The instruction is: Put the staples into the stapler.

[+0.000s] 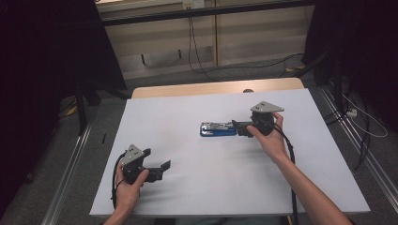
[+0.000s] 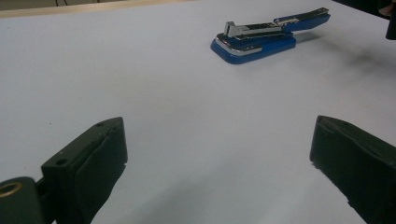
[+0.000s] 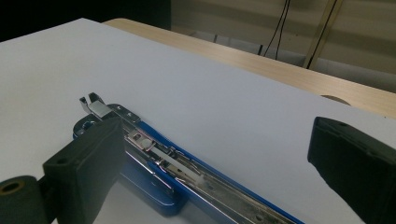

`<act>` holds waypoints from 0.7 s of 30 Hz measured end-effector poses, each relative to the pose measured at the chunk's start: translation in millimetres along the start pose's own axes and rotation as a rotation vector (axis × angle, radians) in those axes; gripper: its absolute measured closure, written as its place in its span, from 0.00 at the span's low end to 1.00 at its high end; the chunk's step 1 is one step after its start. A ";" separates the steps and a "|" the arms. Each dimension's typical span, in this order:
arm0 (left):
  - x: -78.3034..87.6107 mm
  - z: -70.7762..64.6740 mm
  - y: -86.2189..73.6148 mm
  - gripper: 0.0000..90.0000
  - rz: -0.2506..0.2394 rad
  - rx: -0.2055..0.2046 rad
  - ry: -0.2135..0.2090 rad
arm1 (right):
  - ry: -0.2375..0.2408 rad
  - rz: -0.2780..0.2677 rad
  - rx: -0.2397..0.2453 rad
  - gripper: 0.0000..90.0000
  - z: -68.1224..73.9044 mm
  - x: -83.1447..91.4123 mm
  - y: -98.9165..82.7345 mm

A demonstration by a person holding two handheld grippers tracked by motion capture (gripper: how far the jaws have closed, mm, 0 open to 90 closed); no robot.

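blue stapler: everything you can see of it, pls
The blue stapler lies flat near the middle of the white table, long axis left to right. It has a glossy blue base and a blue cover swung open, baring the shiny metal staple channel. The right gripper is at its right end, jaws open; whether they touch it is unclear.

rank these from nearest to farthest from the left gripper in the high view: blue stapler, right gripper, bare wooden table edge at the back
1. blue stapler, mid-table, up and right of the left gripper.
2. right gripper, at the stapler's right end, jaws open.
3. bare wooden table edge, along the far side, beyond the white sheet.
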State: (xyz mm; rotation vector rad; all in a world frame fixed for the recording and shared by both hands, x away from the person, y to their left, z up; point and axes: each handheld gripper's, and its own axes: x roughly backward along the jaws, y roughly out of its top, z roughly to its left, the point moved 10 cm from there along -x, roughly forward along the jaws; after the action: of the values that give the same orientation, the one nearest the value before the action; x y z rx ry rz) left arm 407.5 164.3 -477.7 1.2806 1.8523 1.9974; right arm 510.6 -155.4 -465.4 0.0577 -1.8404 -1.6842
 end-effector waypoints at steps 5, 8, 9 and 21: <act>-0.9 -1.1 2.2 0.05 -0.013 0.010 -0.003 | -0.006 -0.009 -0.005 0.05 -0.7 7.3 -2.7; -1.8 -2.3 3.3 0.05 -0.009 -0.007 -0.005 | -0.009 -0.008 -0.002 0.04 -0.7 11.9 -6.9; -1.8 -2.7 3.3 0.05 -0.007 -0.013 -0.005 | -0.012 -0.013 0.001 0.04 -0.8 14.6 -8.1; -5.7 -4.3 4.9 0.05 -0.001 -0.023 -0.006 | -0.023 -0.023 -0.013 0.04 -3.0 31.1 -14.1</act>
State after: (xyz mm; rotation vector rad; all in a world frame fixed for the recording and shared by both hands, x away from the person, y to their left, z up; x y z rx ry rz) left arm 410.5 156.4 -475.7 1.2783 1.8218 2.0062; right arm 482.0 -174.2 -465.3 0.0545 -1.8523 -1.7186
